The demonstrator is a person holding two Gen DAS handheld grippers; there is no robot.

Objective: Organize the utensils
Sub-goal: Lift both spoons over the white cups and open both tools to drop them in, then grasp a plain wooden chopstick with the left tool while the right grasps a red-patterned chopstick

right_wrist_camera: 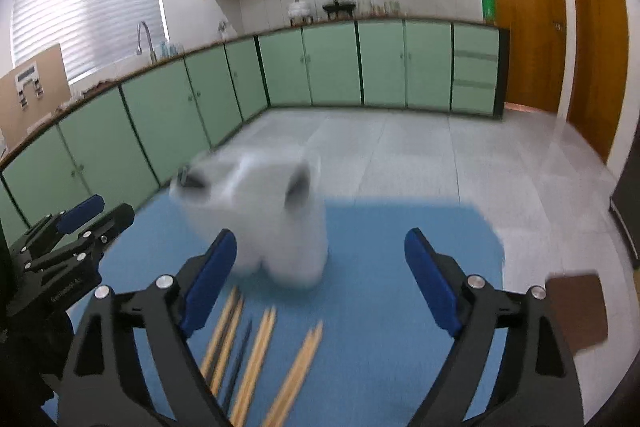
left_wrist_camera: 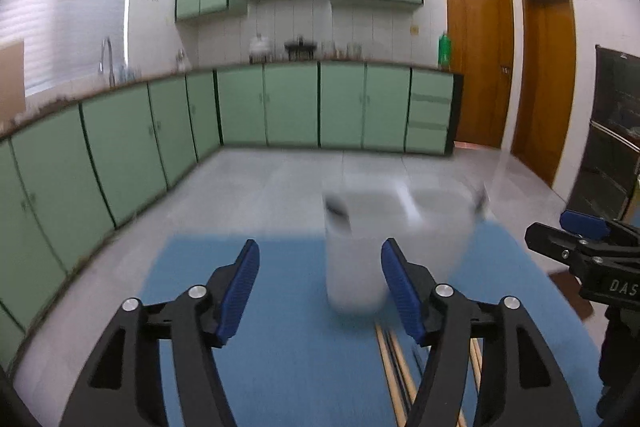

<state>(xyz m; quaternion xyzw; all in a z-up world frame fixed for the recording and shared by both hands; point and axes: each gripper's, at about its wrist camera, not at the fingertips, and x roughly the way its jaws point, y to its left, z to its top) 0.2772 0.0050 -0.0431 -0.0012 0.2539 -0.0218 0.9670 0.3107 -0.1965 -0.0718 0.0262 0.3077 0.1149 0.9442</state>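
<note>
Where left view blurs, chopsticks point(right_wrist_camera: 256, 359) clear w/ right hand-held gripper point(right_wrist_camera: 320, 287).

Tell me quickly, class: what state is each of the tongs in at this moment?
Left tongs: open, holding nothing, the white holder ahead.
Right tongs: open, holding nothing, chopsticks lying below on the blue mat.

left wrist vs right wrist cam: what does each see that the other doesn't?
Left wrist only: a dark shelving unit at the right edge, and just a few light sticks under its own fingers.

Right wrist only: the whole spread of chopsticks, light wooden pairs plus dark ones, lying on the mat; a brown board at right; a cardboard box on the counter.

Both: the blurred white utensil holder standing on the blue mat, and the left gripper and right gripper, both open and empty.
</note>
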